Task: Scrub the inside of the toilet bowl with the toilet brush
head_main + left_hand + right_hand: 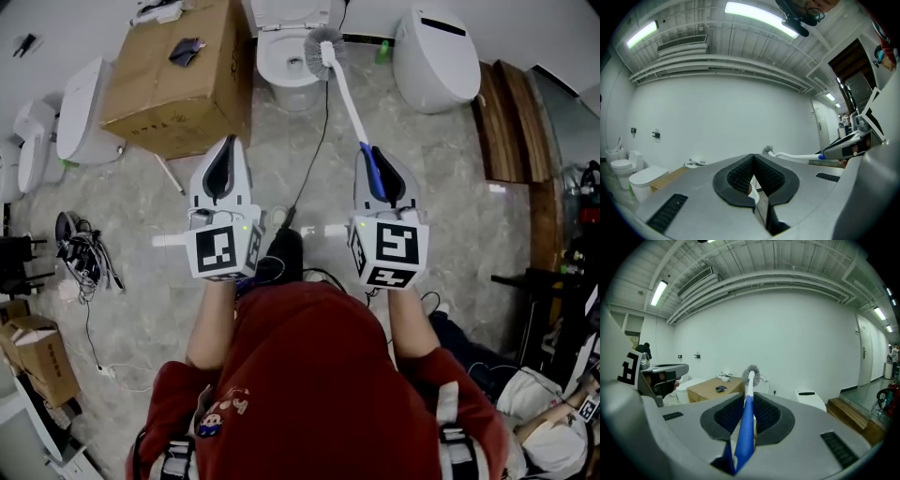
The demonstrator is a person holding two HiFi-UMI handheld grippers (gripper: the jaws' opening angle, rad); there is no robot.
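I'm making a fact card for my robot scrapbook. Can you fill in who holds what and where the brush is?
Right hand-held gripper: shut on toilet brush, at its blue handle end
Left hand-held gripper: shut, holding nothing
Brush head: by the toilet bowl rim in the head view, not down inside
Beside toilet: cardboard box
Scrubbing: not started

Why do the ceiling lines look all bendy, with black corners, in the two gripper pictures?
Left gripper view: the wide-angle lens bows the ceiling beams and darkens the corners; the ceiling light glares white. Right gripper view: same bowing and dark rim. Head view: even light, straighter lines, toilet brush sharp.
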